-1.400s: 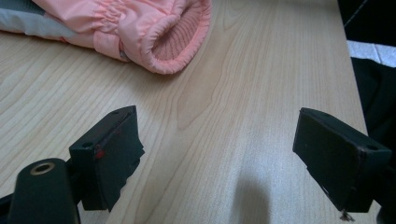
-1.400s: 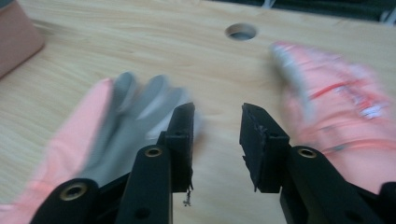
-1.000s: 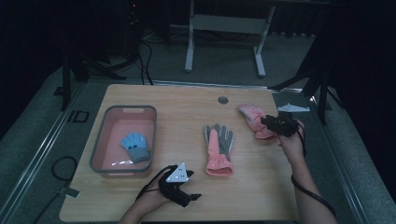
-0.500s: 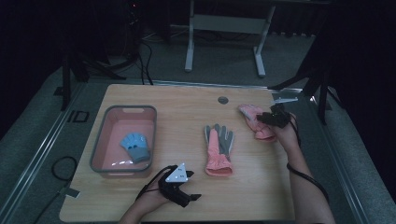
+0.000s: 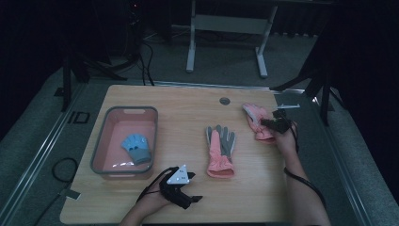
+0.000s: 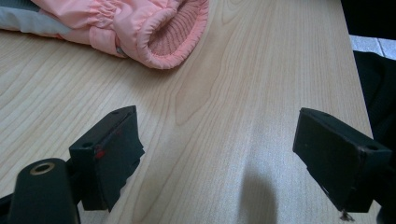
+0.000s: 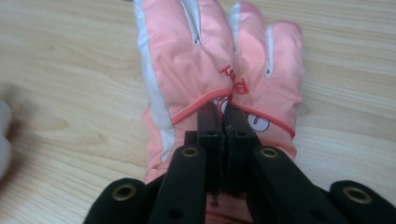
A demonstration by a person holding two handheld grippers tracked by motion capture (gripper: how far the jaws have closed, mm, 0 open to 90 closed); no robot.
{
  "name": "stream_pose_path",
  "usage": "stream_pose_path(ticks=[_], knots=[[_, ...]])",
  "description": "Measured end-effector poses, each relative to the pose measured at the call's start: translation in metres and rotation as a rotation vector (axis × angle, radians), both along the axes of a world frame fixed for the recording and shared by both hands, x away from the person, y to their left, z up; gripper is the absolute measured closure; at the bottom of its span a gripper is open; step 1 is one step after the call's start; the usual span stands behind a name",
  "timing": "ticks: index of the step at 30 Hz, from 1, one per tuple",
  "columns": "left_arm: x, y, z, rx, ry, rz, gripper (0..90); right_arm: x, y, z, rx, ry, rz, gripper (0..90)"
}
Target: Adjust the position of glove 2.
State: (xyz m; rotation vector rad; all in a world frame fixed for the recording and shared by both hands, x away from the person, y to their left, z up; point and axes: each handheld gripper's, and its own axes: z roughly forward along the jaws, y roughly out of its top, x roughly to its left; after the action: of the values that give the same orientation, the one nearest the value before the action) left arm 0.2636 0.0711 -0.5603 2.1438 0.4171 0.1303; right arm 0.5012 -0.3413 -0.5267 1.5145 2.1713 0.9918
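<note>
At the left of the table we see the shallow pink plastic bin with a grey rim (image 5: 99, 136), and a small light-blue knitted glove (image 5: 136, 148) already lies inside it. Near the front edge, our left gripper (image 5: 186, 200) rests low over the pale wooden tabletop (image 5: 188, 108) with its jaws spread wide and nothing between them; in its own view the ribbed cuff of the pink-and-grey padded glove (image 6: 140, 23) lies just ahead of it. That glove (image 5: 220, 149) sits flat at the middle of the table, fingers pointing away from us.

The change is at the right. Our right gripper (image 5: 269, 123) has come down from where it hovered a second ago onto the pink padded glove with white side panels and red lettering (image 7: 219, 74), which lies near the right edge of the table. Its jaws have just been closing, and in the right gripper view they now stand pinched together on a fold of fabric on the back of that glove.

We judge this to be the grasp completed: the glove is caught but still on the wood, so the lift and the long carry across to the bin are yet to come.
</note>
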Motion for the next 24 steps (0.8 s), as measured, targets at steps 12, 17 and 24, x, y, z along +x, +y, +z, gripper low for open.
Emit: stream_pose_path(ticks=[12,17,24], knots=[[0.001,0.000,0.001,-0.007,-0.002,0.007,15.0,-0.070,0.017,0.065,0.023,-0.094,-0.174,88.5],[0.000,-0.001,0.000,-0.001,-0.004,0.005,15.0,-0.095,0.020,0.071,0.049,-0.107,-0.222,88.6],[0.000,-0.001,0.001,0.002,-0.007,0.009,15.0,-0.132,0.031,0.058,0.052,-0.094,-0.268,88.5]])
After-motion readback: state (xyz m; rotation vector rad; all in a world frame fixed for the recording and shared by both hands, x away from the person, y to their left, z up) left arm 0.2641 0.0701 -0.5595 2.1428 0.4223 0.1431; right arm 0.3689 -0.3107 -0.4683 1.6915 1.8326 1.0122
